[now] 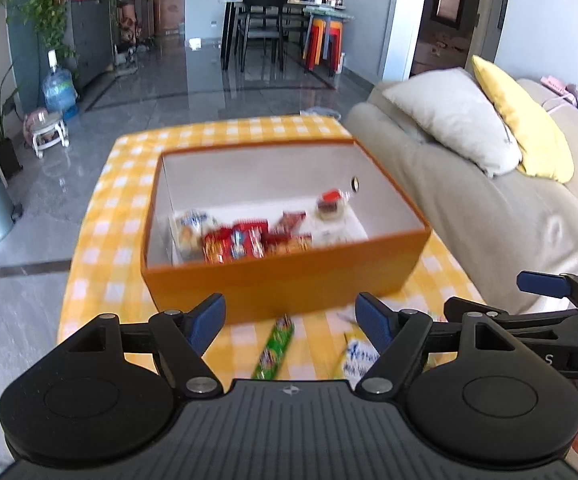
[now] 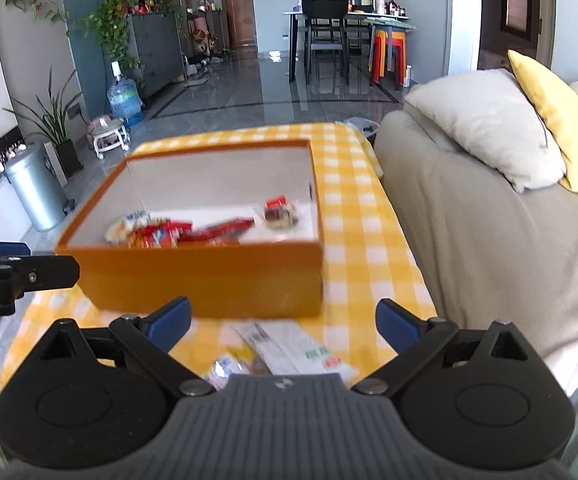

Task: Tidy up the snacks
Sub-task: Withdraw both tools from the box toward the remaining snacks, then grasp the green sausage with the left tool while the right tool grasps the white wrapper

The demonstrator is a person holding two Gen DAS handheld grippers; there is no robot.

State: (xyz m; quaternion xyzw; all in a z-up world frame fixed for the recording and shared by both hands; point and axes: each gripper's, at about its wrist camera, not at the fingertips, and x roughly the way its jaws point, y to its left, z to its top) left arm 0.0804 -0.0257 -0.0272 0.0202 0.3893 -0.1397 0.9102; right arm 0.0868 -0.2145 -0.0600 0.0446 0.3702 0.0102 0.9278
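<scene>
Orange cardboard box [image 1: 285, 284], rectangular, white matte inside, lid off, sits on the surface [image 1: 101, 216] covered in a yellow-and-white checked cloth. Inside the box on its floor: a heap of glossy red crinkly snack packs [image 1: 245, 242], a pale puffy bag [image 1: 191, 232] at the left end, a small clear-wrapped cake with a red top [image 1: 331, 204] off to the right, apart from the heap. Motion blur, so labels can't be read.

Left claw [image 1: 291, 322]: blue ribbed pads spread wide, nothing between them. Just below it on the cloth, outside the box, a long thin green foil stick pack [image 1: 273, 348] and a flat yellow-white sachet [image 1: 355, 354].

Right claw [image 2: 283, 324]: jaws wide apart, empty. Under it on the cloth, a flat white paper-like packet [image 2: 293, 346] with green and red print, and a small shiny yellowish wrapper [image 2: 231, 362] beside it, possibly two pieces, too blurred to tell.

Beige fabric sofa [image 2: 481, 248] runs along the right edge of the surface, soft off-white cushion [image 2: 485, 120] and yellow cushion [image 2: 561, 120] leaning on it. Polished grey stone floor [image 1: 141, 92] beyond.
</scene>
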